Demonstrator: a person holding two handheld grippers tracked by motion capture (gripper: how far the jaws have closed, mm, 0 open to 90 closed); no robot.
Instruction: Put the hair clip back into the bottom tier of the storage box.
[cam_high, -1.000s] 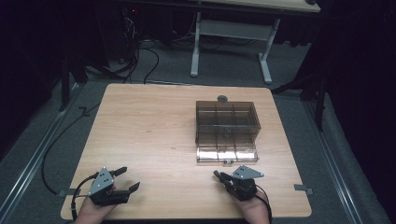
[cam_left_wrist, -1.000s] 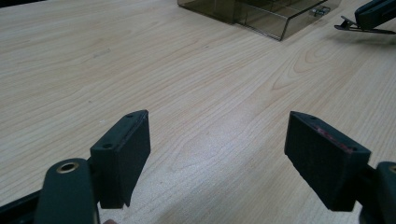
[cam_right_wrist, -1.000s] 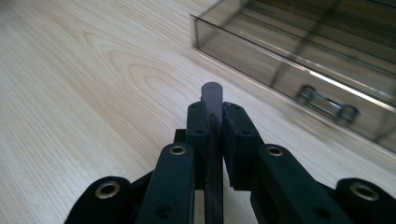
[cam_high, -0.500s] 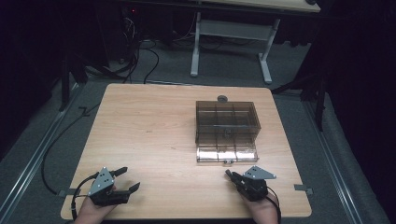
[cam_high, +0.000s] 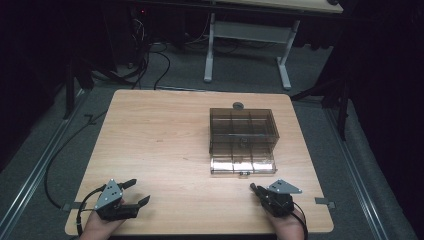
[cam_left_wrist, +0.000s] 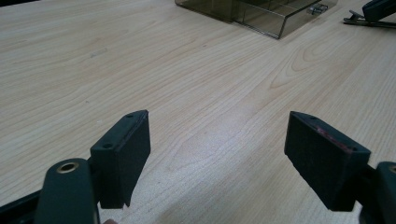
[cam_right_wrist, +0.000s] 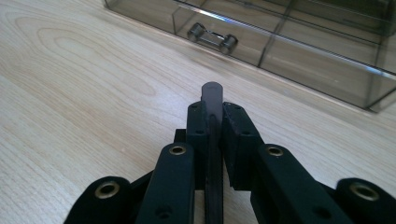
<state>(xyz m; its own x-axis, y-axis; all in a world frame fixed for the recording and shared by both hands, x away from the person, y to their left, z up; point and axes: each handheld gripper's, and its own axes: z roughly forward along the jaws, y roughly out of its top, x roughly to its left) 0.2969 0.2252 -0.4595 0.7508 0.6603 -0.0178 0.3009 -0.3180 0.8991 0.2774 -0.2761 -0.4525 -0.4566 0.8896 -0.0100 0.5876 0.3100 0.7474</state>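
A smoky clear compartment box (cam_high: 243, 131) stands right of the table's middle, its bottom drawer (cam_high: 243, 165) pulled out toward me. In the right gripper view the drawer's small metal handle (cam_right_wrist: 212, 38) lies just ahead. My right gripper (cam_high: 255, 189) rests near the front edge below the drawer, shut (cam_right_wrist: 214, 109) on a thin dark flat piece (cam_right_wrist: 211, 93) that pokes out between the jaws. My left gripper (cam_high: 136, 192) sits at the front left, open (cam_left_wrist: 217, 154), with bare wood between its jaws. The box (cam_left_wrist: 261, 11) and the right gripper (cam_left_wrist: 373, 9) appear far off in the left gripper view.
A small dark round thing (cam_high: 238, 105) lies on the wooden table (cam_high: 160, 135) just behind the box. Beyond the table stand a white desk frame (cam_high: 245, 45) and floor cables (cam_high: 150, 55).
My right gripper has shifted a little to the right along the front edge, still shut. The left gripper has stayed put and open.
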